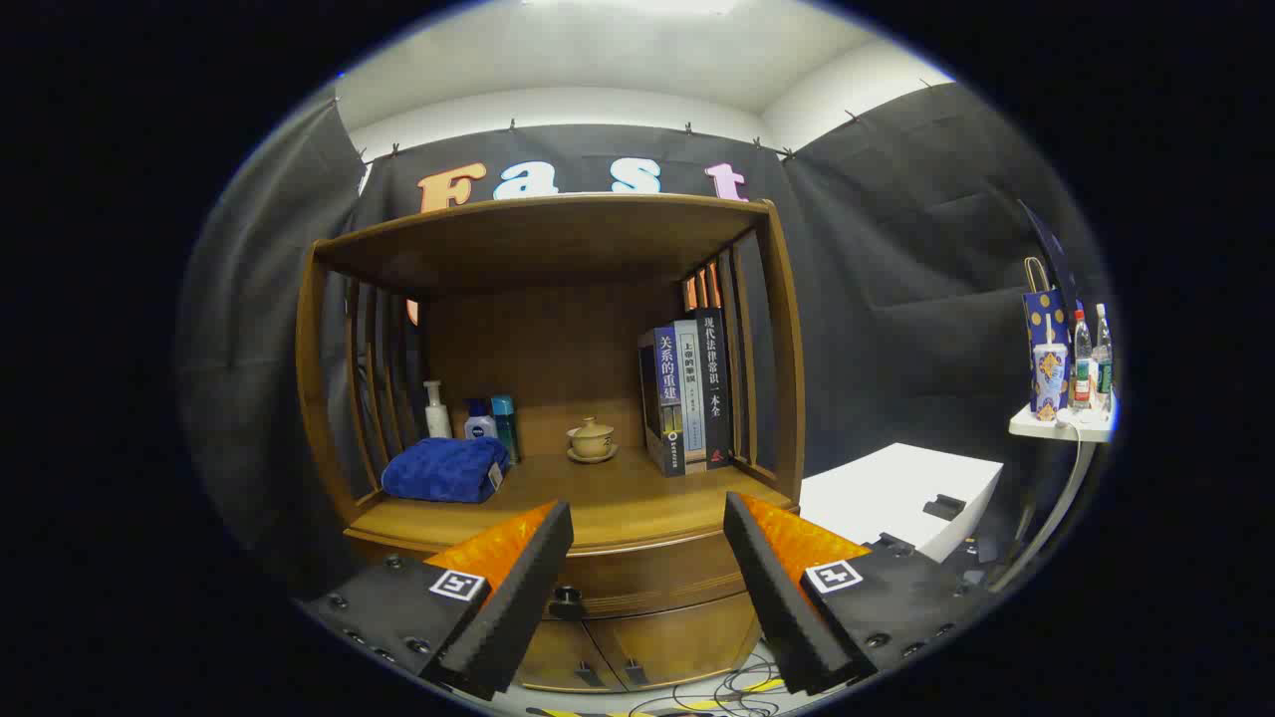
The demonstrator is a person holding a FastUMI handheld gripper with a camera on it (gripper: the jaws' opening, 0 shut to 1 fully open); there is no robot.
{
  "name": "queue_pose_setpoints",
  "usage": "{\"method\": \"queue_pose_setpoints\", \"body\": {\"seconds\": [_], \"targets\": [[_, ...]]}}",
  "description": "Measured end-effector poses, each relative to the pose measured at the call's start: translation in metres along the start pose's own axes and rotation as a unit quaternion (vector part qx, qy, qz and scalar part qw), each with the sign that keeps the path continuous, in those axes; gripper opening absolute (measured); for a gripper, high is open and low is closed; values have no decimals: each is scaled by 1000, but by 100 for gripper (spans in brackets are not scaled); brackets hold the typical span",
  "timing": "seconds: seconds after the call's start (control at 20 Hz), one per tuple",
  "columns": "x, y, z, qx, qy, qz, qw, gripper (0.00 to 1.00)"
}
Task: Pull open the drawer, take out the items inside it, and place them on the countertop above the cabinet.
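Gripper: held level and facing the cabinet front, fingers spread wide with nothing between them.
Drawer: closed, below the countertop edge, seen through the gap between the fingers; its dark round knob sits just beside the left finger's inner edge.
Countertop: wooden surface just beyond the fingertips, under the cabinet's open shelf bay.
Blue towel: folded, beyond the left finger, on the countertop.
Bottles: a white pump bottle, a blue-capped one and a teal one, upright behind the towel; the brand mark is too small to confirm.
Lidded tea bowl: on its saucer, straight ahead between the fingers, near the back wall.
Books: three upright, beyond the right finger, spines bearing Chinese titles; one reads 关系的重建.
Lower doors: two, closed, beneath the drawer.
White box: right of the cabinet, beyond the right finger.
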State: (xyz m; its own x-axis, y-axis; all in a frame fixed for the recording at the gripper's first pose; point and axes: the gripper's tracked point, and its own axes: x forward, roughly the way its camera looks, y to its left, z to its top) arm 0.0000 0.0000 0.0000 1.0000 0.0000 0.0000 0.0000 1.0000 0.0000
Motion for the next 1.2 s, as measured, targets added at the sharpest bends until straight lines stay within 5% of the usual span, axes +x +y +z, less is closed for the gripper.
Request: {"method": "queue_pose_setpoints", "body": {"seconds": [0.9, 1.2], "targets": [[-1, 9, -11, -8, 4, 12, 1000, 100], [13, 24, -49, -6, 9, 35, 999, 100]]}}
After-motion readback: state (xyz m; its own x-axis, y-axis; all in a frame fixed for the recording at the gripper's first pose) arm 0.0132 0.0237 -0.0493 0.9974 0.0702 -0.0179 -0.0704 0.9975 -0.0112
